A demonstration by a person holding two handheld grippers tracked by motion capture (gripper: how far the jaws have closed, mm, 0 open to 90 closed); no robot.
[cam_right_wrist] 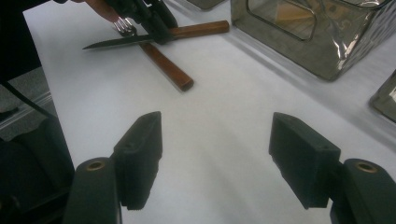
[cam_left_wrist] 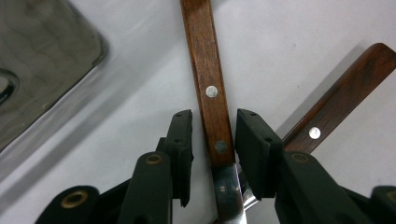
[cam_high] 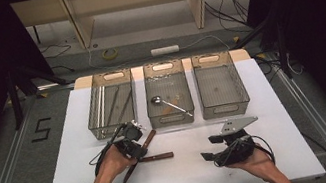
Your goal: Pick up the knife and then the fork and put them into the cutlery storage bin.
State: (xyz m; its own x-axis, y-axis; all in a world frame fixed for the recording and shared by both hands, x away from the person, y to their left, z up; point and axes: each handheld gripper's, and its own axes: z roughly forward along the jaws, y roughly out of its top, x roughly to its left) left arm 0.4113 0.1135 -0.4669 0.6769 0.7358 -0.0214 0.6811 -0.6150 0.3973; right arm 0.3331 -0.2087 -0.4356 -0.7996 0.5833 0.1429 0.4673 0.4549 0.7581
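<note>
My left gripper (cam_high: pixel 131 140) is down on the table (cam_high: pixel 189 168), left of centre and nearer the front edge than the back. Its jaws straddle a knife handle (cam_left_wrist: pixel 211 88) with a slim gap showing on each side, so narrow but not clamped. The pads (cam_left_wrist: pixel 254 149) sit level with the lower rivet, where wood meets blade. That knife (cam_high: pixel 137 159) lies diagonally, handle pointing toward the bins. A second wooden-handled utensil (cam_high: pixel 157 157) crosses under it, handle toward table centre; fork tines (cam_right_wrist: pixel 122 25) show by the left hand in the right gripper view.

My right gripper (cam_high: pixel 219 146) sits right of centre near the front edge, jaws wide, holding nothing, bare table between them.

Along the back edge are three clear bins: left bin (cam_high: pixel 99 128) has long thin utensils, middle bin (cam_high: pixel 172 119) holds a spoon (cam_high: pixel 165 102), right bin (cam_high: pixel 225 111) looks empty.
</note>
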